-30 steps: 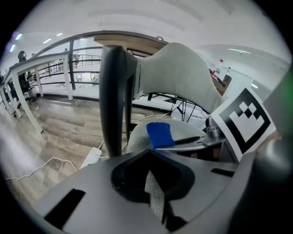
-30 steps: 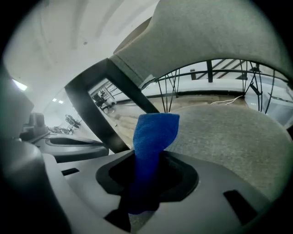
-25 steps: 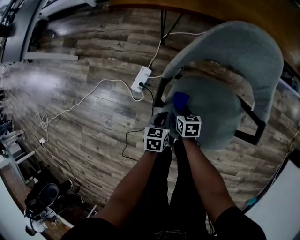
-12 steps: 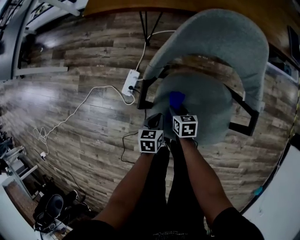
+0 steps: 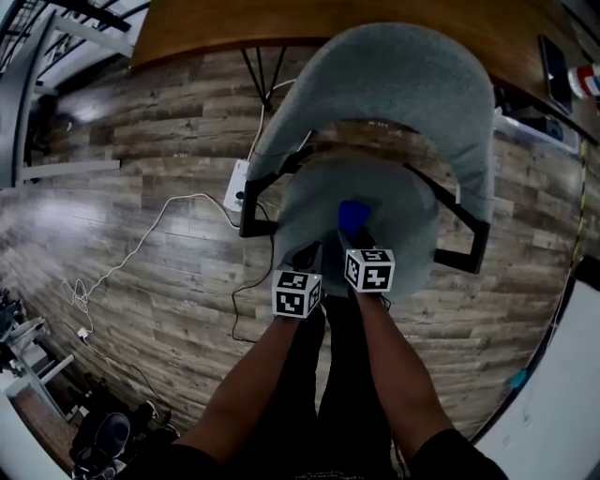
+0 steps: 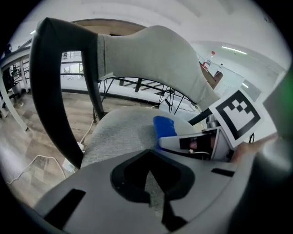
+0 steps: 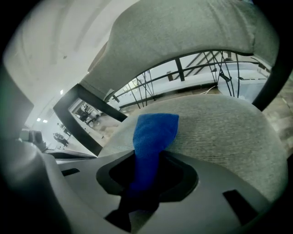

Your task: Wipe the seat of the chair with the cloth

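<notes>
A chair [image 5: 394, 75] is seen from above on a floor [image 5: 141, 141] of grey-brown wood-grain planks. Its curved, wrap-around back is covered in grey woven fabric; the rounded seat [image 5: 300, 202] is covered in the same finely ribbed grey fabric; flat black bars [image 5: 248, 211] are set at the sides as a frame. A brown wooden counter [image 5: 216, 28] is seen behind the chair; a thin white cable [image 5: 150, 234] is looped across the floor to a white power strip [image 5: 234, 187] beside the chair.

The cloth [image 7: 153, 132] is small, bright blue and fuzzy in texture. It is bunched into a narrow strip, and its free end is laid on the middle of the seat.

The right hand-held gripper [image 7: 144, 183] is closed on the near end of the cloth, which is pinched between the two grey plastic jaws. The left hand-held gripper [image 6: 149, 183] is held just beside it, low over the front of the seat; its jaws are drawn together with nothing between them, and only a sliver of seat fabric is seen through the gap.
</notes>
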A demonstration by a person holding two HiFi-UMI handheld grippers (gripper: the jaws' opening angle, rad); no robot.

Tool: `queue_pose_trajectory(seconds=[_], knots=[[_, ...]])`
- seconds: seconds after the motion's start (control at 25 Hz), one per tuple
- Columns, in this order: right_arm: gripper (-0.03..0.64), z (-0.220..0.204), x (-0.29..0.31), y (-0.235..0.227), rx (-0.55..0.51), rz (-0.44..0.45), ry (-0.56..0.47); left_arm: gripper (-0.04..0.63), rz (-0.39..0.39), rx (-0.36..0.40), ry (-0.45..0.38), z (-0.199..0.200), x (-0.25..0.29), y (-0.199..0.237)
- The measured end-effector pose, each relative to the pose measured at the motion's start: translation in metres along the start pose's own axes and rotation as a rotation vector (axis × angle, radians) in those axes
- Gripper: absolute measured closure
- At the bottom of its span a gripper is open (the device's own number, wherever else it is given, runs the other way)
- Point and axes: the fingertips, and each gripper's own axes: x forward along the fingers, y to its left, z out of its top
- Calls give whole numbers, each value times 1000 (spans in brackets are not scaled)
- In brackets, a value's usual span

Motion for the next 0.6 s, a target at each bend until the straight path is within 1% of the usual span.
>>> queue_pose_trajectory(seconds=[0.16,0.44,0.6], knots=[[483,-2,-18,-25,31,-39,-21,594,-25,41,15,0,4,-16],[483,-11,-48,-72,76,-114,-44,594,-83,56,40,-2,17,-44],[483,-15,-67,-94,131,-160,-65,594,-108,103,55,2,18,-56]])
